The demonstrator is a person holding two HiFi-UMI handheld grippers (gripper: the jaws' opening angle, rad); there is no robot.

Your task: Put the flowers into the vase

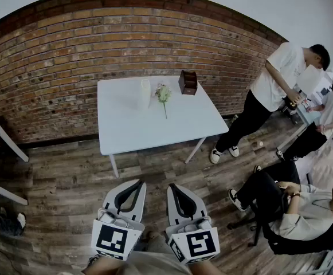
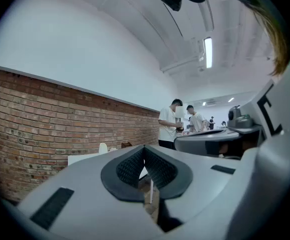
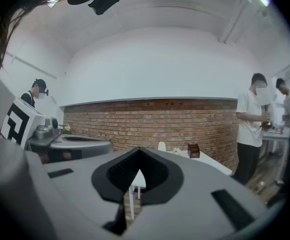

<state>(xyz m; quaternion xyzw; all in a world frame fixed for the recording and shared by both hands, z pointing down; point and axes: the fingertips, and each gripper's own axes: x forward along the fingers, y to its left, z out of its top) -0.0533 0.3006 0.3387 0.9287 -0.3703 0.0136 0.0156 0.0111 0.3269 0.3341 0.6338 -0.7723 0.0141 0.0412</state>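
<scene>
Both pairs of jaws are closed tip to tip with nothing between them: the left gripper (image 2: 145, 150) and the right gripper (image 3: 137, 152) each show only floor and a bench leg through the notch behind the pads. They are held level, side by side, low in the head view over the wooden floor (image 1: 57, 182).

Nothing of the task is in hand yet. The flowers (image 1: 163, 94) lie on the white bench (image 1: 132, 132), well apart from both grippers, blooms toward the brick wall (image 1: 51, 67) and stem pointing back toward the person. The pale vase (image 1: 145, 93) stands upright just beside the blooms, on their left. A small brown box (image 1: 188, 82) sits near them on the right.

Several things could go wrong from here. The jaws must open before they reach the bench, or they will push the stem along instead of taking it. The stem is thin and lies flat, so a shallow pinch may slip off or scrape the bench top. The vase looks light and stands so close to the blooms that a gripper coming in from the left could tip it. A standing bystander (image 1: 269, 90) is near the bench's right corner, which narrows the approach on that side.
</scene>
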